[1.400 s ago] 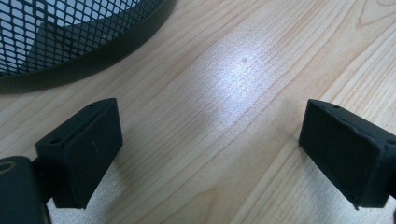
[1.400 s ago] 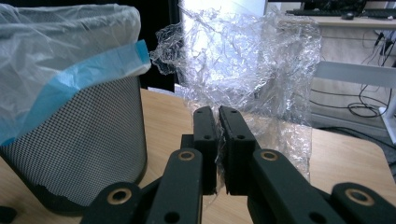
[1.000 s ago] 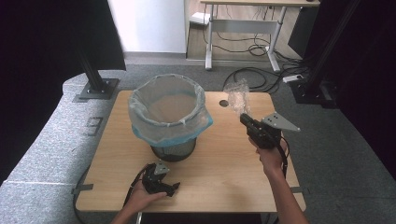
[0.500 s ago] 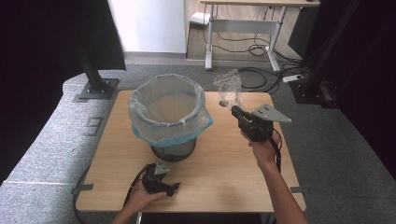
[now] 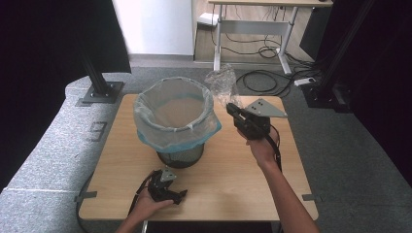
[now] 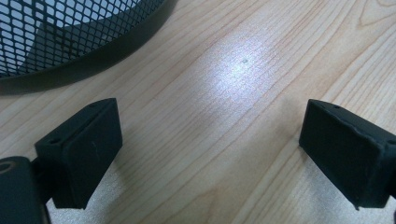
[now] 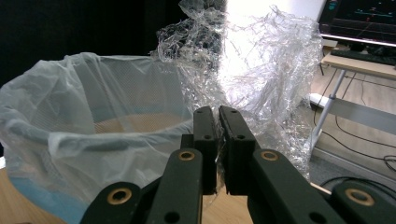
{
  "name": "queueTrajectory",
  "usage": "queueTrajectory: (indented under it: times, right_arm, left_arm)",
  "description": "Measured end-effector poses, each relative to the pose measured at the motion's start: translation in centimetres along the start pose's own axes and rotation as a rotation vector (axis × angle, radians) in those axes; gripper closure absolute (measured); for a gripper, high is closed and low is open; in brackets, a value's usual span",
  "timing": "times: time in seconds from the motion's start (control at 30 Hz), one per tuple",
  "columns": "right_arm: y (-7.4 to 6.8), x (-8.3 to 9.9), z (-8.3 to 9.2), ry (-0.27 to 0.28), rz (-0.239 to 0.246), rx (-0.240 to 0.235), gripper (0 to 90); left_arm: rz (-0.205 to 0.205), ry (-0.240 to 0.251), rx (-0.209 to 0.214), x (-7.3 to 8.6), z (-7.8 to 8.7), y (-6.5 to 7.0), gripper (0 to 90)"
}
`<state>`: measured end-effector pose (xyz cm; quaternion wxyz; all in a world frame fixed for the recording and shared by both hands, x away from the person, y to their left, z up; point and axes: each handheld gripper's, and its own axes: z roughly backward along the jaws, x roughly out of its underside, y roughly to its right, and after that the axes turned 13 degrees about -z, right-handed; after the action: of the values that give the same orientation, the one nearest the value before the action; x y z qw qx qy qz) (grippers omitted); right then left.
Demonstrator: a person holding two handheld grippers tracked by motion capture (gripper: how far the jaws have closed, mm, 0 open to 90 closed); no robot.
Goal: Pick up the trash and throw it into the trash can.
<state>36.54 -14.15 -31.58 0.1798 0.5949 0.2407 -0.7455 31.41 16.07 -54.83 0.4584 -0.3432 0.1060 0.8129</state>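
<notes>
Two grippers: right gripper [image 7: 218, 114] fingers clench crumpled plastic wrap [image 7: 252, 70]; left gripper [image 6: 210, 154] fingers released

place: lab | cue: desk [image 5: 272, 4] (height-adjustable), floor cables [image 5: 262, 80]

left gripper [image 5: 167, 187] rests low, jaws wide apart; right gripper [image 5: 232, 109] raised, jaws pinched together.

Right hand-held gripper [image 5: 232, 108] with crumpled clear plastic [image 5: 221, 82] — higher and nearer the lined basket [image 5: 175, 116] than before.
</notes>
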Motion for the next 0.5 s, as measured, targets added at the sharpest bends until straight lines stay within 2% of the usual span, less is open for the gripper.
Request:
queueTrajectory:
  times: [0.5]
  right_arm:
    - [-3.2, -1.0, -3.2, -0.041, 0.040, -0.043, 85.3]
  left_arm:
    - [-0.001, 0.002, -0.001, 0.0, 0.0, 0.0, 5.7]
